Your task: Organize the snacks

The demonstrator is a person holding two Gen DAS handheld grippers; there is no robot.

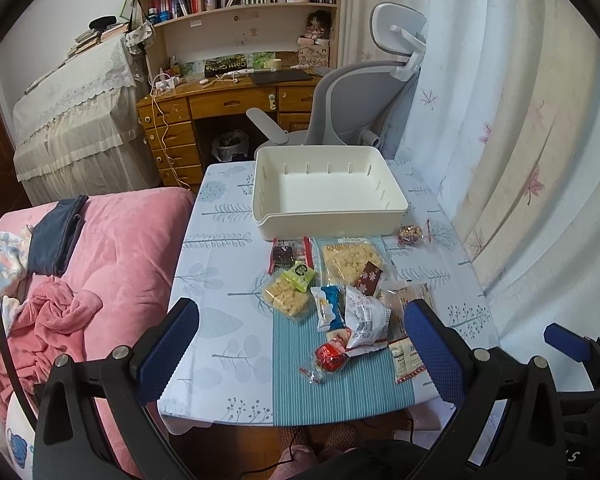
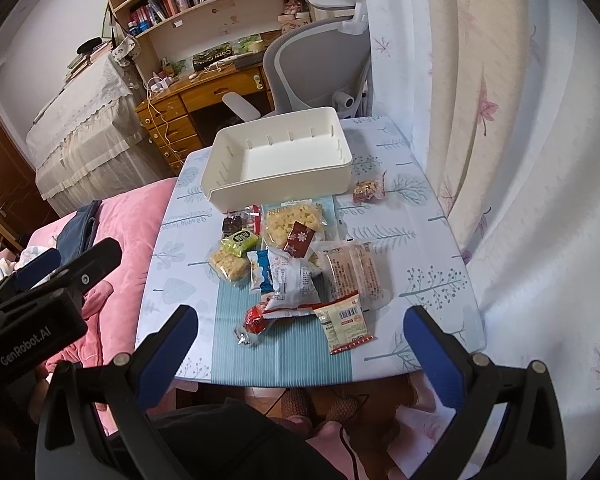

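With both the left gripper [image 1: 300, 336] and right gripper [image 2: 300, 340] spread wide and empty above the near tabletop [image 2: 440, 240] edge, we judge the snacks [image 2: 296, 256] heaped before the empty bin [image 2: 276, 152] light, crinkly and crushable, best pinched at a sealed edge.

The tablecloth [image 1: 216, 216] is showing pale blue with grey-blue tree and leaf prints, plus a teal pinstriped strip [image 1: 300, 376] running down the middle. The storage bin [image 1: 260, 196] is looking plain cream-white. One round snack [image 1: 331, 356] is glowing red, another packet [image 1: 299, 275] lime green. The blanket [image 1: 132, 240] is looking solid pink, and the curtain [image 1: 520, 120] is wearing pink maple leaves on white. Both grippers' pads [image 2: 428, 344] are showing blue on black.
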